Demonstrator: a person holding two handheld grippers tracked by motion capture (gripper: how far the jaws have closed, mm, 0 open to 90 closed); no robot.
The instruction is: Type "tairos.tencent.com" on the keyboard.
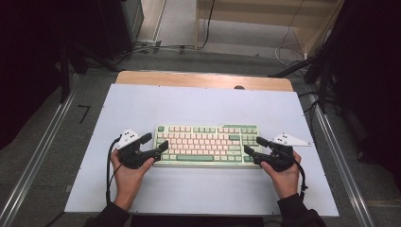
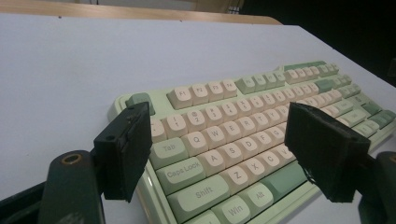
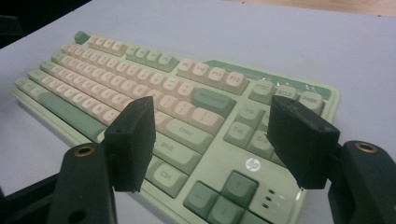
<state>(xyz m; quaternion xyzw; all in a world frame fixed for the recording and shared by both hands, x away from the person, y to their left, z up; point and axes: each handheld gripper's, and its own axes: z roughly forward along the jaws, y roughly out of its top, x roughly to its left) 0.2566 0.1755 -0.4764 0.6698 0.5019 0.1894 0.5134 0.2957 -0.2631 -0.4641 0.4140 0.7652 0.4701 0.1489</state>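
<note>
A pale green keyboard (image 1: 203, 142) with cream and green keys lies across the middle of the white board (image 1: 142, 104). My left gripper (image 1: 157, 142) is at its left end, held by a hand. In the left gripper view the keyboard (image 2: 261, 107) runs off to the right, and my left gripper (image 2: 224, 149) stands open over the Tab and Caps Lock keys. My right gripper (image 1: 252, 144) is at the right end. In the right gripper view my right gripper (image 3: 215, 142) is open above the keyboard (image 3: 140, 79), near Enter and the arrow keys. Neither pair of pads presses on anything.
The white board rests on a wooden table (image 1: 203, 79) whose far edge shows. Metal rails (image 1: 42, 156) run along both sides. Dark stands and cables (image 1: 156, 47) lie on the grey floor beyond. Bare board surrounds the keyboard on every side.
</note>
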